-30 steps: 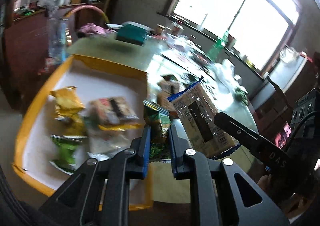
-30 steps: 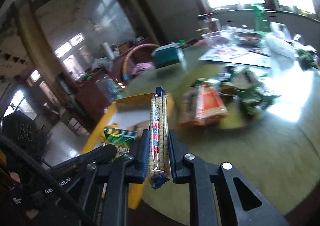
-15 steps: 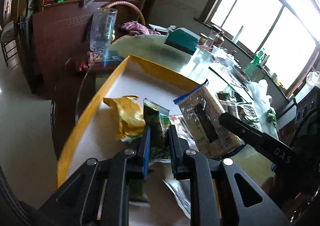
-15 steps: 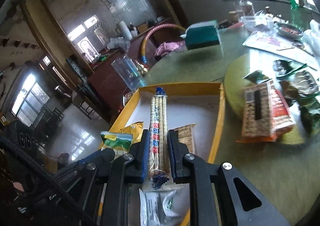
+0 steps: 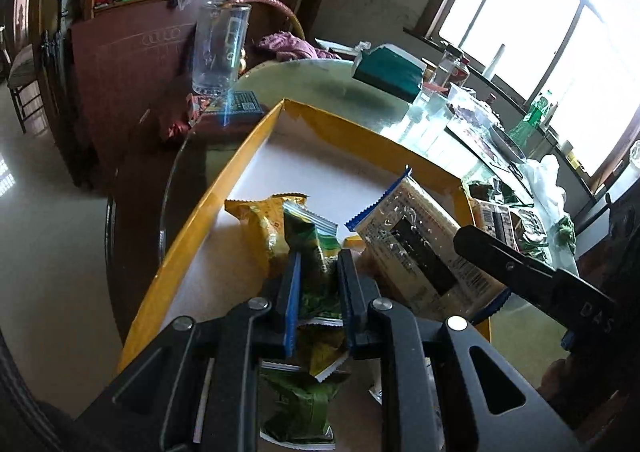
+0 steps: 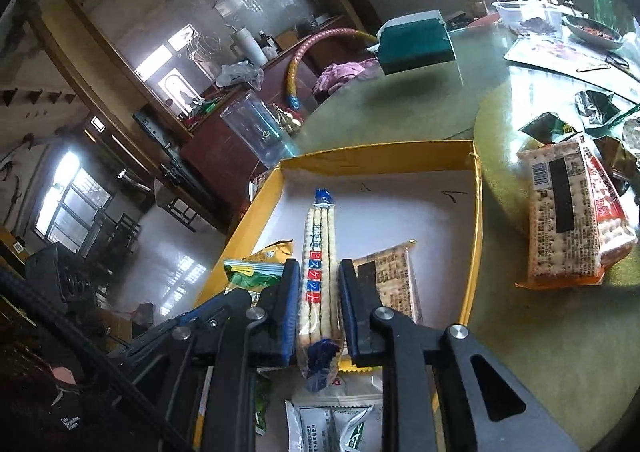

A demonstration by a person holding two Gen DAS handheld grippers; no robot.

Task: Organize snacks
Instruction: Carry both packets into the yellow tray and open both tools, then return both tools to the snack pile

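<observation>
The blue-ended cracker sleeve (image 6: 320, 272), a slim clear-wrapped stack with crimped ends, stands between the pads of the right tongs (image 6: 319, 308) over the white floor of the yellow cardboard box (image 6: 476, 212); those jaws are opening around it, and the pads seem only just to touch its sides. The left tongs (image 5: 318, 292) are pressed nearly together, pinching a crinkled green foil snack packet (image 5: 314, 252) just above the same box (image 5: 248, 156). This looks like the drop-off step: both snacks are over the box and need only be let go onto bare cardboard, clear of the packets already lying there. Those include a puffy yellow foil bag (image 5: 260, 220), a flat rectangular cracker pack (image 6: 394, 284) and a white sachet (image 6: 340, 420). Beyond the box wall, on the glossy green table (image 6: 540, 332), an orange-wrapped cracker pack (image 6: 568, 220) and some dark foil packets (image 6: 592, 104) probably remain to be collected.
</observation>
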